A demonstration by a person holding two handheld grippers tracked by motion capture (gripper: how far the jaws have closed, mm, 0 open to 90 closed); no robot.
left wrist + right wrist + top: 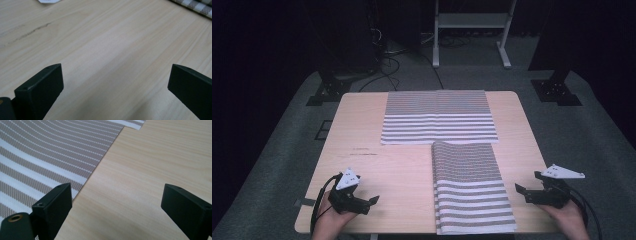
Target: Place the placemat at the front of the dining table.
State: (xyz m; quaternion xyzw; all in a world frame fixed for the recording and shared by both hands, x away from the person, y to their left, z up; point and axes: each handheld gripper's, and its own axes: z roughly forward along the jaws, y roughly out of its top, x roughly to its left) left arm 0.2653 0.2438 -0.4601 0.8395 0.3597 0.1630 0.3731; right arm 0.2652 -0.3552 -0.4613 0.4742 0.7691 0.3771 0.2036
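On the wooden table [392,165] lie two striped cloths, near one [472,187] beside the right gripper [523,191], both grippers' fingers apart.

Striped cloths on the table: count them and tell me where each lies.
2. One cloth lies flat across the far middle of the table. The other cloth runs from just below it to the near edge, close beside the right gripper. Neither is held.

Pale matt wood-grain table [392,165] carries two woven striped cloth mats [472,187], finely textured; black matt plastic jaws
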